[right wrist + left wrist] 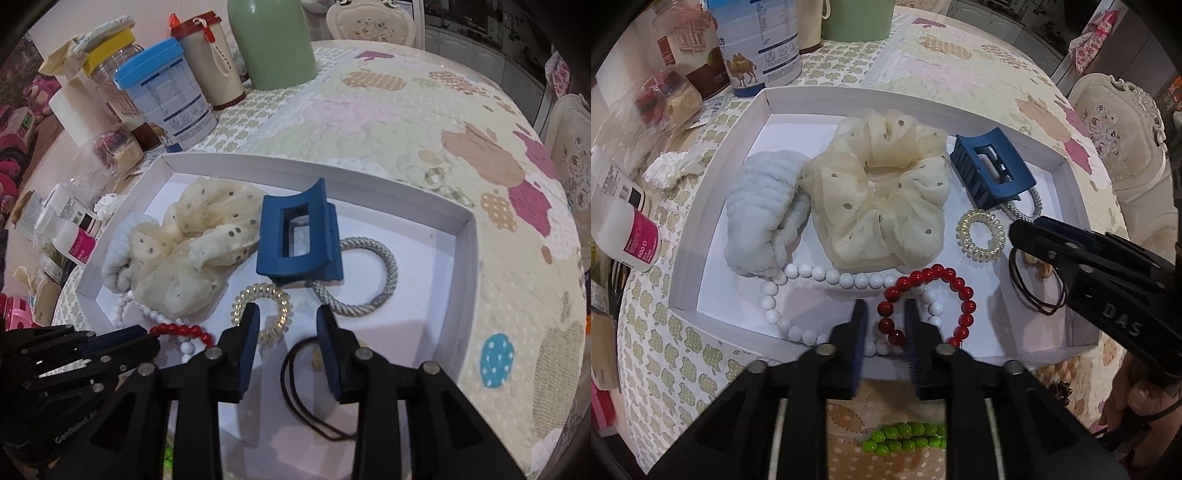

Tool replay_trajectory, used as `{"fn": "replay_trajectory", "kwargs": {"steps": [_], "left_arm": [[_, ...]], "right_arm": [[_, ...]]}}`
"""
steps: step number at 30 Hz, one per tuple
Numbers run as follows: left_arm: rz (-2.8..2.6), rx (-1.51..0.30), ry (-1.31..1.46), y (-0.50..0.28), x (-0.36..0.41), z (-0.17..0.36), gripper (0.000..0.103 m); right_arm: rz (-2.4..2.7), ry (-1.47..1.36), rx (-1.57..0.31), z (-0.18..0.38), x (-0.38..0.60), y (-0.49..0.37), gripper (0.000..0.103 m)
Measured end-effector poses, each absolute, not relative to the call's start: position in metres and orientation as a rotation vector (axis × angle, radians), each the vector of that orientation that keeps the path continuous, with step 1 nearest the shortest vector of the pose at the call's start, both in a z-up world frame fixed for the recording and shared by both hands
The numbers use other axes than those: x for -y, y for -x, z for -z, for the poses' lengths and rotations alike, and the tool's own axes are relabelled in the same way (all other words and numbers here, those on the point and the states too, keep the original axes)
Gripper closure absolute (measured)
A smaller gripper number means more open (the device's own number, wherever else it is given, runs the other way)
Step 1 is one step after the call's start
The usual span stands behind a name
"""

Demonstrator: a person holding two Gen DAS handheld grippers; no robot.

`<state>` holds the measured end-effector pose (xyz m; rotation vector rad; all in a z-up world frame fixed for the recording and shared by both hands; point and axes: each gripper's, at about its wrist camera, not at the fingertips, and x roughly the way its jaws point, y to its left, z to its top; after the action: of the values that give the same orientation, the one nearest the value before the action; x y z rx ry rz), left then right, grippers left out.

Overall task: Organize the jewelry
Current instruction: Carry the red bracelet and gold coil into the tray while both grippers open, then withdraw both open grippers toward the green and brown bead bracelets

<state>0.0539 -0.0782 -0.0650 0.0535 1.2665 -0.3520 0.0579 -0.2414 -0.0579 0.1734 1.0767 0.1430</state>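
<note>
A shallow white tray (716,206) (469,258) holds a cream dotted scrunchie (879,192), a fluffy white band (761,218), a blue claw clip (299,240), a clear spiral tie (264,302), a grey braided tie (362,273), a white bead string (827,275) and a red bead bracelet (964,291). My left gripper (885,321) is open over the tray's near edge; the red bracelet's left side lies between its fingers, untouched. My right gripper (289,325) is open above thin brown hair ties (306,398). A green bead bracelet (905,437) lies outside the tray, under the left gripper.
Tins, a jar and a green vase (273,44) stand behind the tray. A white bottle with a pink label (624,236) lies left of it beside crumpled tissue. Patterned tablecloth (424,122) spreads to the right, with an ornate chair (1123,147) beyond.
</note>
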Motion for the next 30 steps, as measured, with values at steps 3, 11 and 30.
{"fn": "replay_trajectory", "kwargs": {"steps": [3,11,30], "left_arm": [[0.369,-1.264,-0.047,-0.049,0.077,0.061,0.084],[0.353,-1.22,-0.05,-0.034,0.068,0.043,0.084],[0.333,-1.043,-0.1,0.014,0.054,-0.014,0.084]], "right_arm": [[-0.129,-0.179,-1.061,0.048,0.246,-0.047,0.064],[-0.094,-0.191,-1.033,0.029,0.256,-0.013,0.06],[-0.046,-0.174,-0.923,-0.03,0.253,0.063,0.049]]}}
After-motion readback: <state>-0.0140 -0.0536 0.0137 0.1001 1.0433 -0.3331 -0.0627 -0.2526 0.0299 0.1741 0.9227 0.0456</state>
